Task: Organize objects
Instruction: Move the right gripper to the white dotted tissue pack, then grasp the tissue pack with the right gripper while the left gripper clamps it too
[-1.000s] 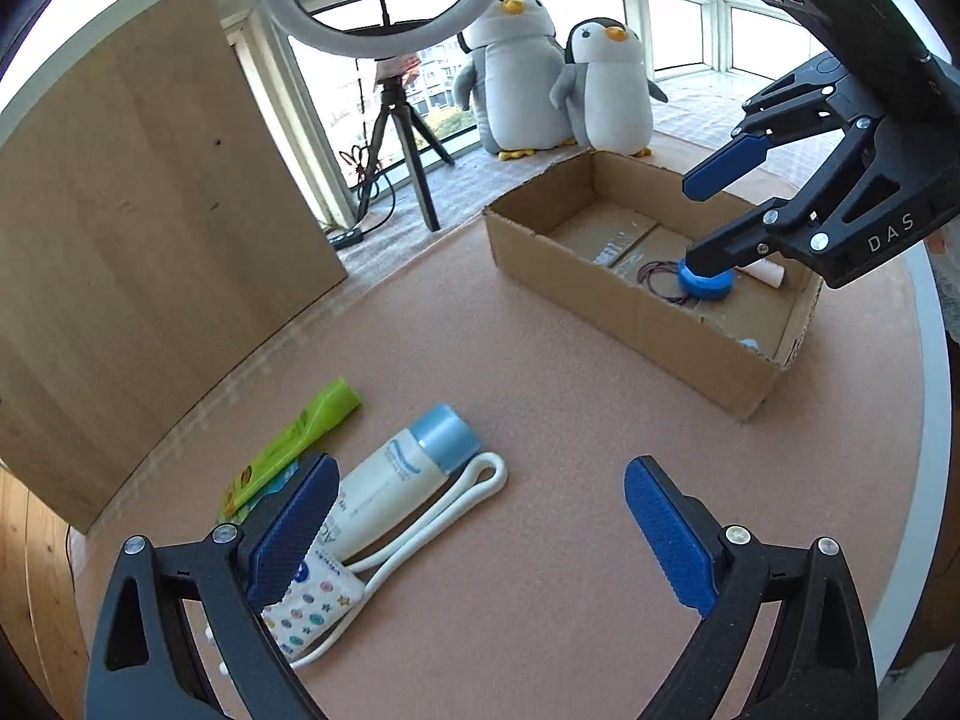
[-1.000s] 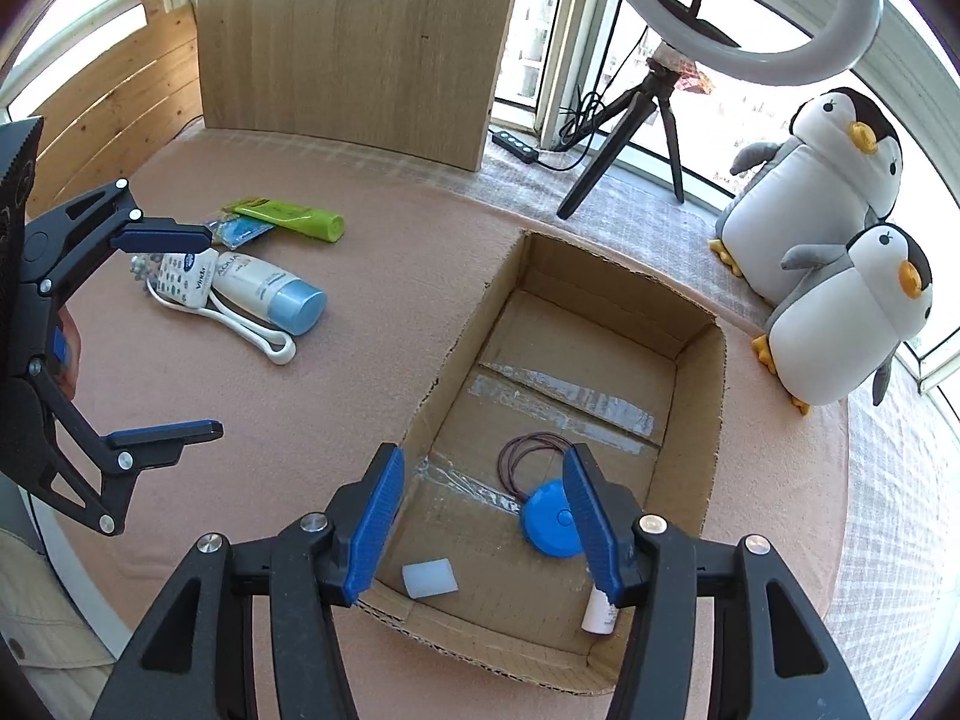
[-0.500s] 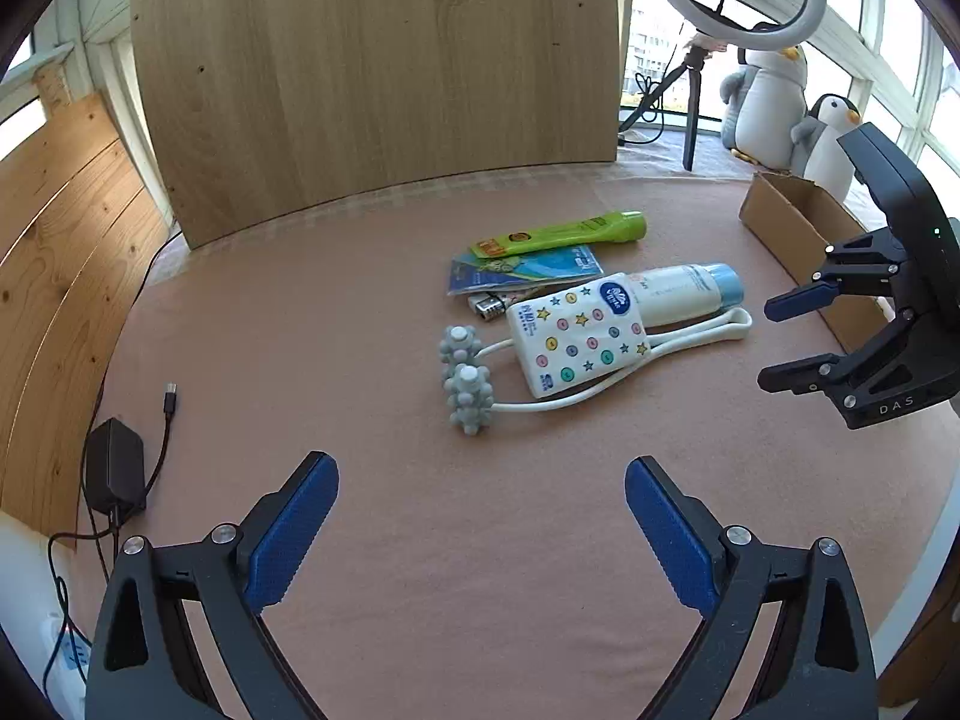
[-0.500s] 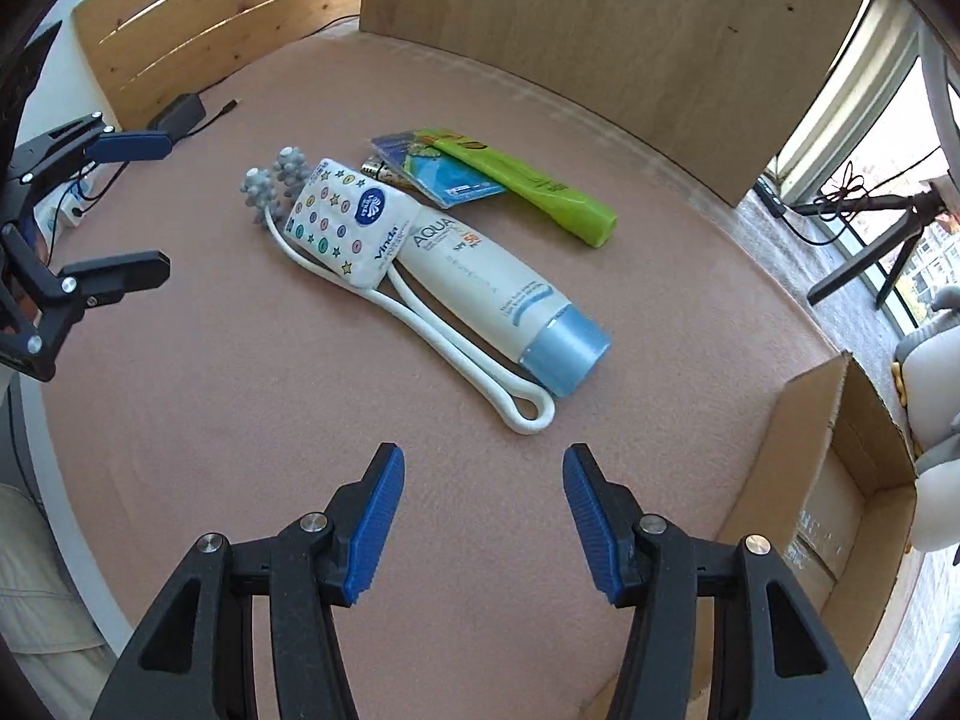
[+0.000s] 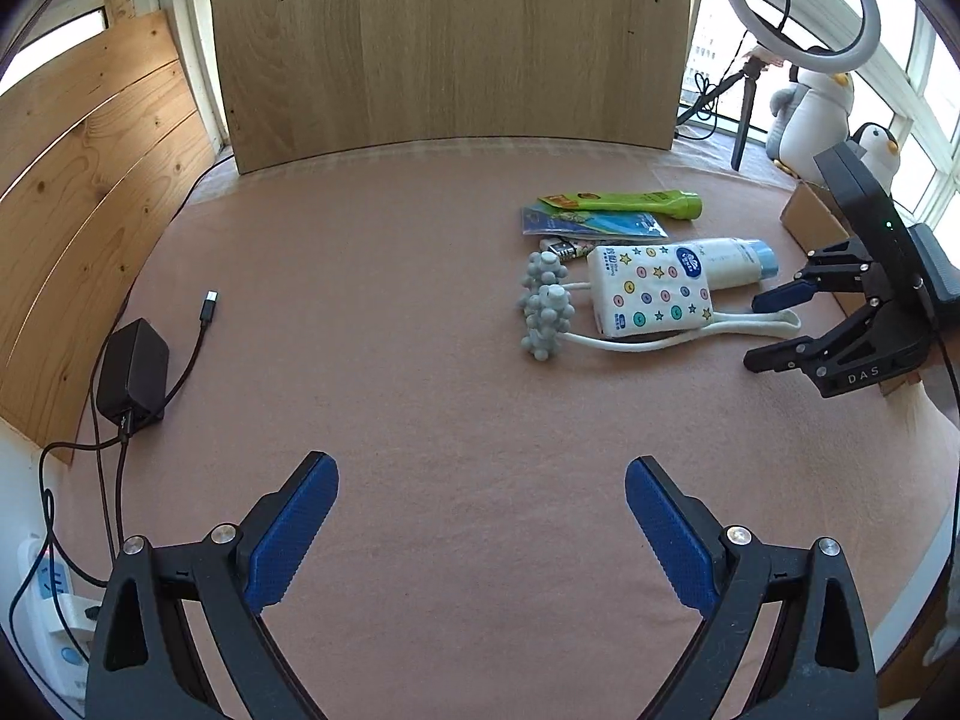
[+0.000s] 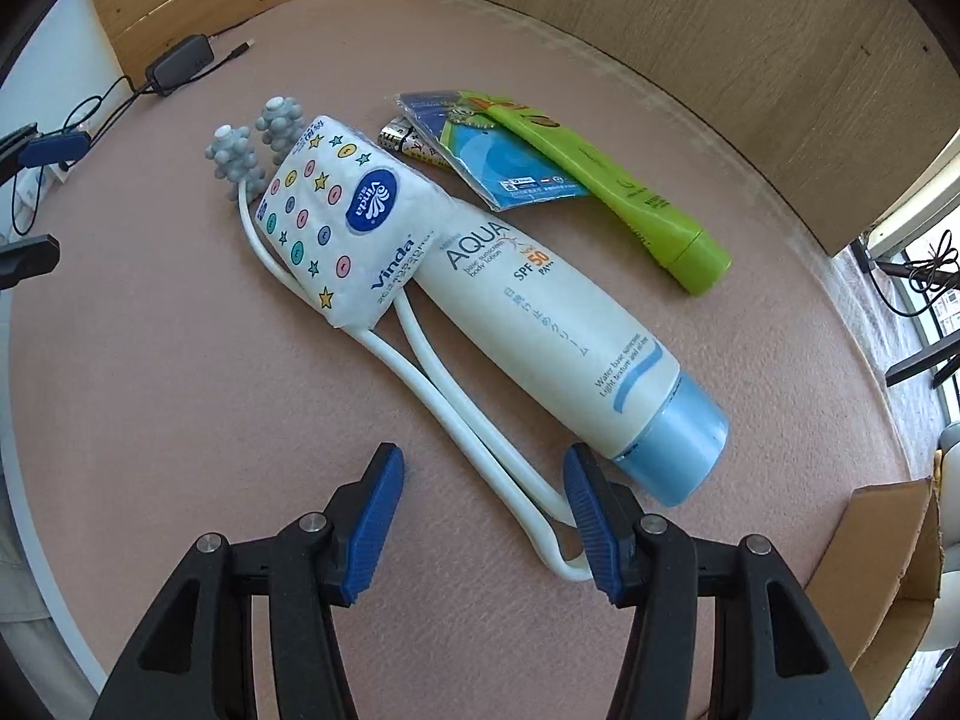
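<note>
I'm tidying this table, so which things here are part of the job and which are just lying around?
To organize: sunscreen tube, tissue pack, white massage roller, green tube, blue sachet, cardboard box.

Lying about: black charger, ring light, plush penguins.

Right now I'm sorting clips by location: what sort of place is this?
Probably an enclosed balcony or sunroom at home, set up for recording: windows wrap the corner, a ring light stands on a tripod, and plush penguins sit beside it.
</note>
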Demonstrator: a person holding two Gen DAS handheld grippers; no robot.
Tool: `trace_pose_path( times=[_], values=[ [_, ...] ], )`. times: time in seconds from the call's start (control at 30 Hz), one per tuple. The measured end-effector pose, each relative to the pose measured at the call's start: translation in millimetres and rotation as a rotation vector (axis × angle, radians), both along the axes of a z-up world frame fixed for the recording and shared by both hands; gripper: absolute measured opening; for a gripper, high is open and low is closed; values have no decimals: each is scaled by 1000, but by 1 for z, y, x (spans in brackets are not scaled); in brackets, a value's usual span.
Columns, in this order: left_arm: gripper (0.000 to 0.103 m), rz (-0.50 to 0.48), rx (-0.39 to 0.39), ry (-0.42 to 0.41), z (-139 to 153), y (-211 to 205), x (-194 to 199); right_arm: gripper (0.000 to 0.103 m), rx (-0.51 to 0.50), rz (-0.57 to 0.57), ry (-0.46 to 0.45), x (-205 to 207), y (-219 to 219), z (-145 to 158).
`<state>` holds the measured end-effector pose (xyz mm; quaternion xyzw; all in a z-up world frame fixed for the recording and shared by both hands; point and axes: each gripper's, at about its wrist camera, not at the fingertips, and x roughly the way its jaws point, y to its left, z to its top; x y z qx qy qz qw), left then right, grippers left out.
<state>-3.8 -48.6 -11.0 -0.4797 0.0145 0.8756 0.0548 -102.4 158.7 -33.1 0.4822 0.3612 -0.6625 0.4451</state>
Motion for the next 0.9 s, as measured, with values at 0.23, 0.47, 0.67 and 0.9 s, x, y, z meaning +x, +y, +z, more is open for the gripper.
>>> trace_pose_path(
  times=[0.23,0.47,0.67,0.9],
  values=[
    [98,6,14,-1,-1,-3,-3,53,-39,208,-207,74,-9,13],
    [98,35,38,-25,-8,-9,-3,53,-139,67,39,63,-15,46],
    [99,30,42,-32,-11,-6,1,54,-83,190,75,72,-54,37],
    [99,34,45,-37,-13,-9,4,49,-35,156,34,58,-65,18]
  ],
)
